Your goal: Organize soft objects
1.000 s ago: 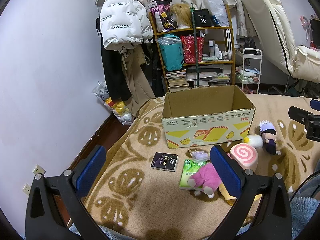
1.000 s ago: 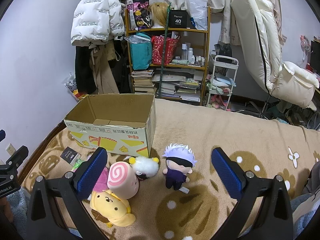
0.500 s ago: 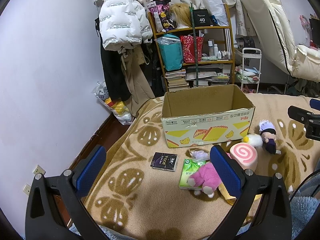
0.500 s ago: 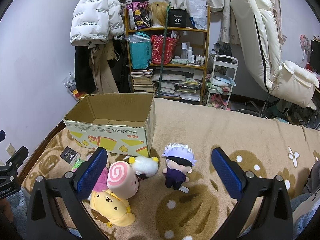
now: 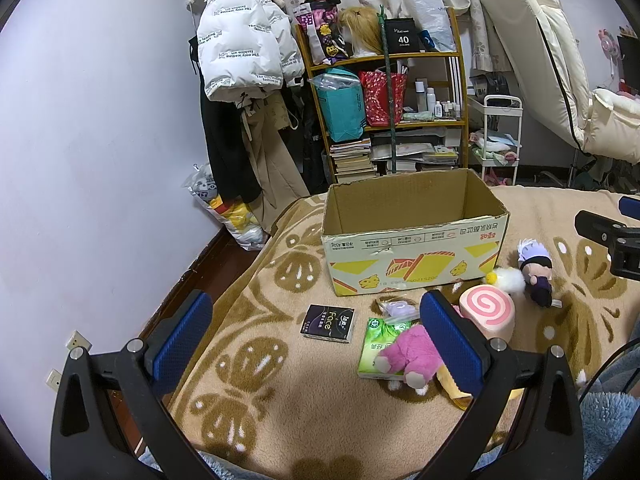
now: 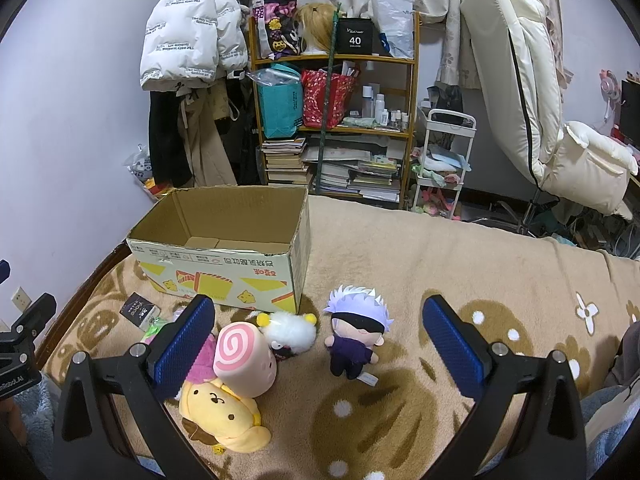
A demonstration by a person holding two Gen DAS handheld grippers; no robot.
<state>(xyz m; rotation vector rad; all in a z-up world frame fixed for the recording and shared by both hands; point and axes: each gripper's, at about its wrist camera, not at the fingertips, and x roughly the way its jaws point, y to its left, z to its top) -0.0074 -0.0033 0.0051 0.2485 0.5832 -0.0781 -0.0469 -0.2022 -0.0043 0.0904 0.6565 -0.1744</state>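
The cardboard box gapes open on top; plush toys crowd its front, with bare blanket to the right.

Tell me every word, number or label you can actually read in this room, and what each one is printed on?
"40", tiny unreadable line under it: black box on the top shelf.
"face": small black packet on the blanket.
"450g", upside down: cardboard box; its other characters are too distorted.
"The only leading fashion art": white puffer jacket, repeated.
Green tissue pack: too small to read.
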